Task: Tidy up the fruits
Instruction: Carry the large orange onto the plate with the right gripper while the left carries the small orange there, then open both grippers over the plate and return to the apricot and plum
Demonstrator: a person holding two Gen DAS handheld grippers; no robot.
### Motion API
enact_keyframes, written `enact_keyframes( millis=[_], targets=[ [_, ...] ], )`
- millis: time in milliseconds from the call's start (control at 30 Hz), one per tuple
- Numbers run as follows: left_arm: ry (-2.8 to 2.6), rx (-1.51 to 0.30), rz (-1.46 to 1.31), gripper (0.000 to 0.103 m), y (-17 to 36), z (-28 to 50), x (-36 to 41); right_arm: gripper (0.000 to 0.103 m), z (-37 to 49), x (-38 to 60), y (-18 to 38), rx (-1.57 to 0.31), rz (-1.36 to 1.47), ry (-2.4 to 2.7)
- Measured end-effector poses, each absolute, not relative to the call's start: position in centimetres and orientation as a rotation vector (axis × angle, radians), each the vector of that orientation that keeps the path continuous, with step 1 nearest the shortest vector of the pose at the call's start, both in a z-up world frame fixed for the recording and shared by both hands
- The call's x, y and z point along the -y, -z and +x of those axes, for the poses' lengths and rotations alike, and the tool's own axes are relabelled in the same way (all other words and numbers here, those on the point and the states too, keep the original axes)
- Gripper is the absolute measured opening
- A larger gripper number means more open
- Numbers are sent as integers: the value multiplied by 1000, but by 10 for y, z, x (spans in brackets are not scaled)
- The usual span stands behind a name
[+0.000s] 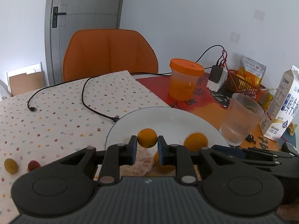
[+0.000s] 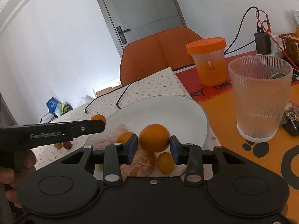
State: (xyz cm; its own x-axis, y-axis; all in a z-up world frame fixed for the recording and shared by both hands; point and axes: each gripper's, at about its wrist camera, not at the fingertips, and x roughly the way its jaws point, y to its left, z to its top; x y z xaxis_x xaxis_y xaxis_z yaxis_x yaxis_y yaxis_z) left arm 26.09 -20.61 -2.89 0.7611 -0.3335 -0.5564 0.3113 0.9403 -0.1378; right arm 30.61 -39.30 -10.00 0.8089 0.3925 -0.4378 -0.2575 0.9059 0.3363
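Round oranges (image 1: 147, 137) (image 2: 154, 140) sit between blue-padded jaws above smooth white plate (image 1: 168, 115).

We find open passage over the far half of the white plate (image 2: 188, 112), which lies bare. Just right of it the ribbed glass (image 2: 260, 97) stands tall and blocks that side, with the orange-lidded jar (image 2: 208, 61) farther back. To the left, the dotted cloth (image 1: 56, 112) gives wide flat room, crossed only by a black cable (image 1: 89, 102) and two small fruits (image 1: 20, 165) near us.
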Motion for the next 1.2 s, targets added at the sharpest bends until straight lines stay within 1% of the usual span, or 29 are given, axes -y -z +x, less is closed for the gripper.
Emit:
enact_keyframes(
  millis=[300,633,667,733,767,800,833,900,933,1000,1033,1067,1100,1133,1167,1200],
  targets=[
    [349,-607,-39,23,27,259,207,40,301,397,99,-515,270,-359],
    [295,-603,-52,26,19,246,181,40,294,386,93,-506,249,-359],
    [286,-606,-58,28,19,244,176,40,294,384,92,-505,244,-352],
    [267,-611,-65,35,19,242,169,41,293,380,91,-504,229,-346],
    [256,-612,-69,41,18,241,165,42,293,378,91,-505,224,-347],
    [246,-609,-72,48,18,239,160,45,292,376,90,-506,219,-348],
    [236,-602,-73,51,17,236,156,48,292,375,89,-507,216,-347],
    [214,-588,-71,64,15,232,147,54,290,370,88,-500,203,-339],
    [200,-585,-70,68,14,230,143,55,289,368,87,-497,196,-335],
    [175,-579,-73,79,13,228,134,55,288,365,86,-500,192,-337],
    [165,-575,-76,80,13,226,130,56,288,363,85,-503,191,-339],
    [156,-570,-80,82,12,224,125,60,288,361,85,-504,189,-339],
    [147,-569,-86,85,12,222,121,68,289,359,84,-506,187,-336],
    [136,-573,-94,87,12,221,116,73,289,357,84,-507,186,-332],
    [127,-584,-103,89,12,220,111,81,288,354,83,-505,183,-328],
    [123,-590,-107,90,12,219,108,86,288,351,82,-501,177,-326]
  ],
)
